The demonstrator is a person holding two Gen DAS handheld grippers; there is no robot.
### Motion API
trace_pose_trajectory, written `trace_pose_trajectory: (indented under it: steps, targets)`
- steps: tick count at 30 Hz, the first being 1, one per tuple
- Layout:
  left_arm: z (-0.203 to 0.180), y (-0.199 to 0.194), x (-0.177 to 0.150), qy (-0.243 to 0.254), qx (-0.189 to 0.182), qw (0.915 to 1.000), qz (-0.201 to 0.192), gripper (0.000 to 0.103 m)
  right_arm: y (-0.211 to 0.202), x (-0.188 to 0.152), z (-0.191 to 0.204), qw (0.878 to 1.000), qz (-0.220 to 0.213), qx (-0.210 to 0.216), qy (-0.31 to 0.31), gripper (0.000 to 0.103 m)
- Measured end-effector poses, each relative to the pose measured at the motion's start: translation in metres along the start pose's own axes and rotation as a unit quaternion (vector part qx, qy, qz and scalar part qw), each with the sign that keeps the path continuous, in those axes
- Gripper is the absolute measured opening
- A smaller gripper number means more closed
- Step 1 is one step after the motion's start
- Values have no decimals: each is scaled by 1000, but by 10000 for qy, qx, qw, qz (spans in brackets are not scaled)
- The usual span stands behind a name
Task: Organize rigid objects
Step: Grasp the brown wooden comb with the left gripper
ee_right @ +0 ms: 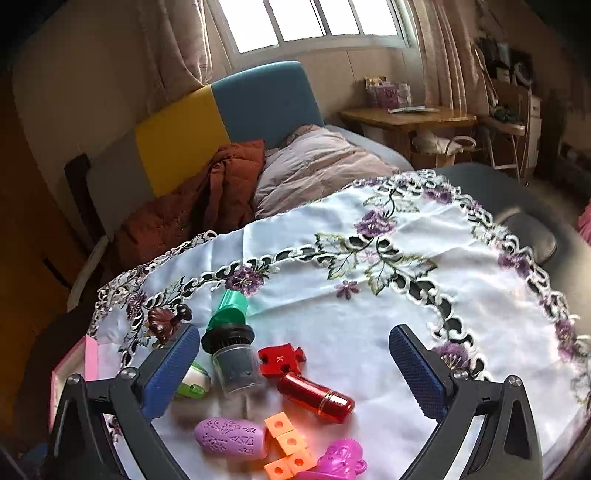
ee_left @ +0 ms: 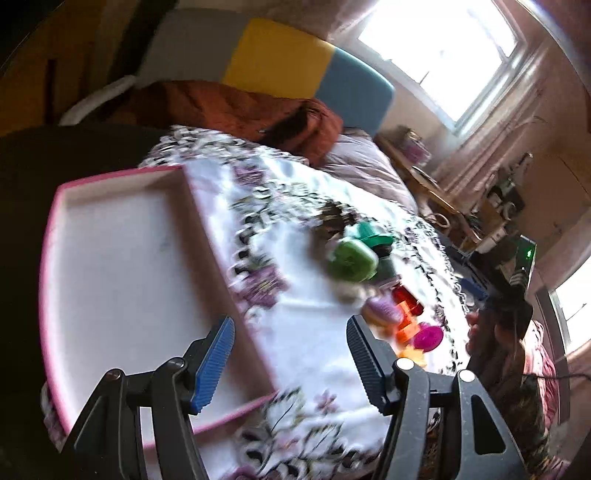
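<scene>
One pink tray (ee_left: pixel 122 258), one red cylinder (ee_right: pixel 316 397), one red puzzle piece (ee_right: pixel 280 359).

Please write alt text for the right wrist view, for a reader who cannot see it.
The open right tool hangs over small toys on a floral tablecloth, holding nothing: a red cylinder, a red puzzle piece, a purple oval, orange cubes and a green-topped jar. Behind are a bed and a window.

Open cloth (ee_right: pixel 424 314) right of toy cluster: free passage. Cluster crowded: red cylinder (ee_right: pixel 316 397), orange blocks (ee_right: pixel 286 441), purple oval (ee_right: pixel 231 437) nearly touching. Pink tray (ee_left: pixel 122 266) interior unobstructed; raised rim all around.
</scene>
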State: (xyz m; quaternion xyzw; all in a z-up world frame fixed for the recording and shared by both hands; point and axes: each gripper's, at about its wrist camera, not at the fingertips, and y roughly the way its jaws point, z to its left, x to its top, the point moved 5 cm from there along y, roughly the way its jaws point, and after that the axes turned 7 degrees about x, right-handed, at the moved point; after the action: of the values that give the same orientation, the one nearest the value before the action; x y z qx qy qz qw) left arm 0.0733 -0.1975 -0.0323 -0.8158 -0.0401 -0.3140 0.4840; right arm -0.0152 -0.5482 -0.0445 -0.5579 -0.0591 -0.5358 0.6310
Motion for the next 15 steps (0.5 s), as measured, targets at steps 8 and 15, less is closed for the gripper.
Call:
trace_pose_trajectory:
  steps: [8,15]
  targets:
    - [-55,60,38,695,-65,9962,514,65,6,-1,-5,9995,119,127,248,103]
    - [-80,114,73,1035,249,9916,732,63,5,-1,-3,9992,127,281,272,103]
